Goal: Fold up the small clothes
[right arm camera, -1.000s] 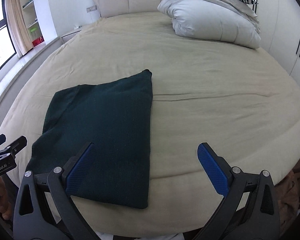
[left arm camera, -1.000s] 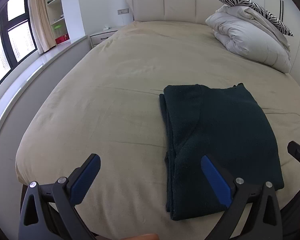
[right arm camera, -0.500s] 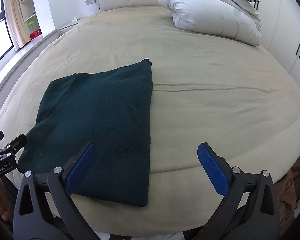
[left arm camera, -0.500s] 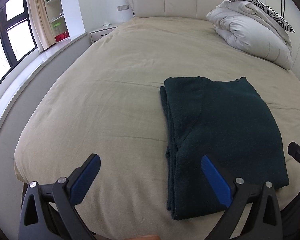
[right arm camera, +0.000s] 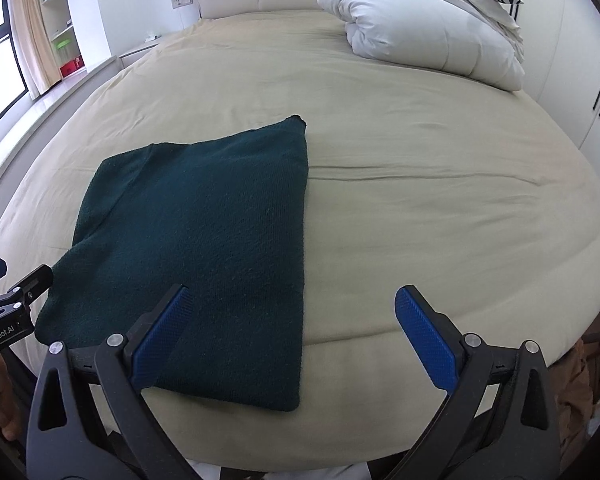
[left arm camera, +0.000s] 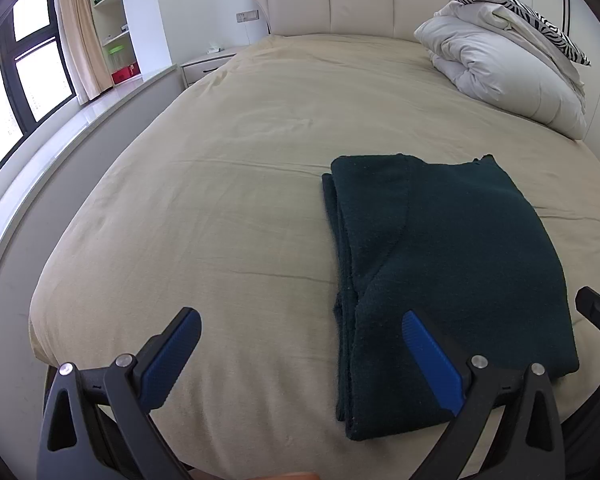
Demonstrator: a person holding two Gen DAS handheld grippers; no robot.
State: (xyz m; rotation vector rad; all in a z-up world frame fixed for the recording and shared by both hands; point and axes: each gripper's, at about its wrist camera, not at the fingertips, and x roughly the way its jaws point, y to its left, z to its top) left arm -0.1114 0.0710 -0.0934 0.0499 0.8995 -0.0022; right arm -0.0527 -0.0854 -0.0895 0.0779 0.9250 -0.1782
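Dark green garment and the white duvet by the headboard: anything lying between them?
Nothing: only bare beige bedsheet separates the dark green garment from the white duvet, clearest in the right wrist view.

The only readable text is "GenRobot.AI", printed in white on the black body of the left gripper (right arm camera: 4, 312), which shows at the left edge of the right wrist view. The lettering runs slightly uphill along that body. No other text, label, brand, number or sign is legible in either view.
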